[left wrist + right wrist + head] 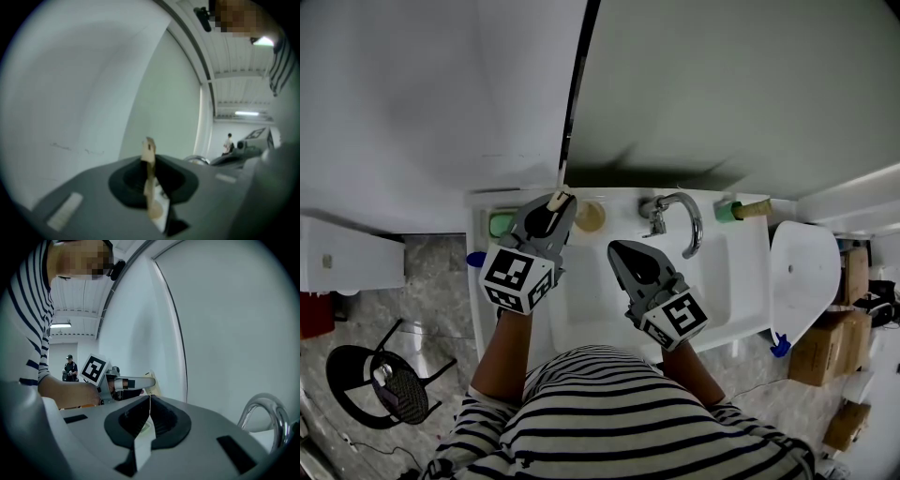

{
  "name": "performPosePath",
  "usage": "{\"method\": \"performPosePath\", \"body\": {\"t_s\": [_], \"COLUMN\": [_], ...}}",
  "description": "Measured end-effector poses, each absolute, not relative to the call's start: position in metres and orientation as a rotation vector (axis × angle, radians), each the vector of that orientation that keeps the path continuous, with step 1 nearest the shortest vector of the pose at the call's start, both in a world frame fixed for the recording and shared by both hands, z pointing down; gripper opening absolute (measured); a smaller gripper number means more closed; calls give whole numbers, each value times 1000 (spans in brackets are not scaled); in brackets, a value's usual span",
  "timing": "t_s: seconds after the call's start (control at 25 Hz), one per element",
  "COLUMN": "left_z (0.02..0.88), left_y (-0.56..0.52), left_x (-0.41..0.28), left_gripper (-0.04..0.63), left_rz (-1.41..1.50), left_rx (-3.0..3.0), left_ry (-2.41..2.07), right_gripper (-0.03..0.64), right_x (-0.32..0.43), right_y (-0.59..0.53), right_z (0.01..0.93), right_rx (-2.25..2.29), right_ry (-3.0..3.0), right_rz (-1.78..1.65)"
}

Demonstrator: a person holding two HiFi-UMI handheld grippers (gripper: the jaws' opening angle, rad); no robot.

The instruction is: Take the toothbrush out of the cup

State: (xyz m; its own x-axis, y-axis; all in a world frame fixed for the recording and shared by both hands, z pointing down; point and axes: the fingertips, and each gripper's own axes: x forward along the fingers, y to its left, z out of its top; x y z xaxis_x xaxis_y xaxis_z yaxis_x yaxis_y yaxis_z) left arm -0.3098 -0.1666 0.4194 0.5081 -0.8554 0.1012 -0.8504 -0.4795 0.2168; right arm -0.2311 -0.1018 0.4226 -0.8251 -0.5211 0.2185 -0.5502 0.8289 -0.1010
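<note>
Nearest the head camera is the person's black-and-white striped shirt [609,412], and both forearms reach over a white ceramic washbasin [727,281]. The left gripper [555,202] is clamped on a slim beige toothbrush [561,197]. The brush sits just left of a small round tan cup [589,217] on the basin's back ledge, near the curved chrome tap [686,223]. The right gripper [616,247] hangs over the bowl, apart from both.

From the left gripper view, the jaws pinch the brush handle. It stands roughly upright between them against a plain wall, and the cup is out of sight.

From the right gripper view, the jaws are pressed together on nothing. The left gripper shows beyond them with the brush at its tip.

This looks like the lift-out step. I cannot tell whether the brush's lower end is clear of the rim. The next move calls for a firm hold, a straight rise, and then a carry aside.
</note>
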Motion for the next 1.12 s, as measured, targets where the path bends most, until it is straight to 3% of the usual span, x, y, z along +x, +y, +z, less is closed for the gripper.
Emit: {"method": "performPosePath", "body": {"t_s": [1.12], "left_z": [383], "left_y": [-126], "left_x": [-313], "left_gripper": [37], "left_rz": [-103], "left_rx": [2564], "left_ry": [-1468], "right_gripper": [8], "right_x": [-223], "right_y": [-82], "right_z": [407], "right_rx": [852], "right_ry": [-2857], "right_rz": [176]}}
